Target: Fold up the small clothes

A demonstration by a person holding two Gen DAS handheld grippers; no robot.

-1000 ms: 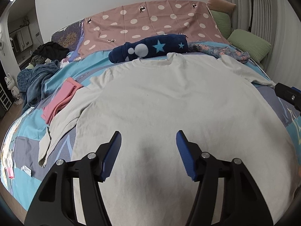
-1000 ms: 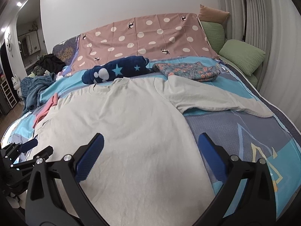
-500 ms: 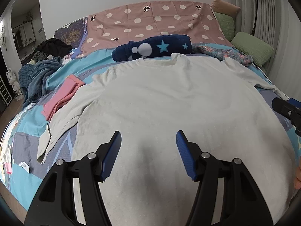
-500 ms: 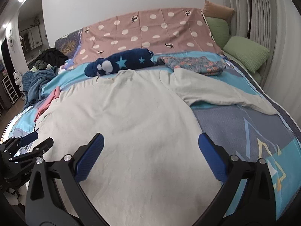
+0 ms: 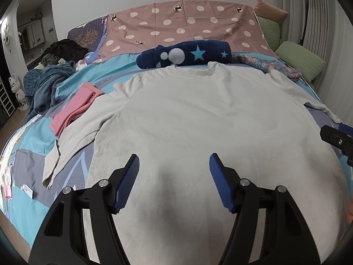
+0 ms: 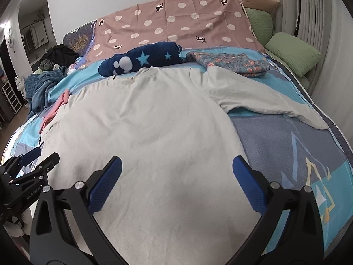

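Note:
A pale grey long-sleeved shirt [image 5: 198, 119] lies flat on the bed, collar at the far end, both sleeves spread out. It also fills the right wrist view [image 6: 150, 123]. My left gripper [image 5: 174, 161] is open and empty, hovering over the shirt's lower left part. My right gripper [image 6: 176, 165] is wide open and empty, over the shirt's lower right part near its side edge. The right gripper's tip shows at the right edge of the left wrist view [image 5: 337, 137]. The left gripper shows at the left edge of the right wrist view [image 6: 26, 172].
A folded pink garment [image 5: 75, 106] lies left of the shirt. A navy star-patterned bundle [image 5: 185, 54] and a floral folded cloth [image 6: 231, 63] lie beyond the collar. A blue blanket heap [image 5: 46, 81] lies far left. Green pillows [image 6: 291, 53] sit at the right. The bed [image 6: 286, 154] has a patterned cover.
Both views have shifted slightly lower and nearer to the shirt. Both grippers stay open. The shirt has not moved.

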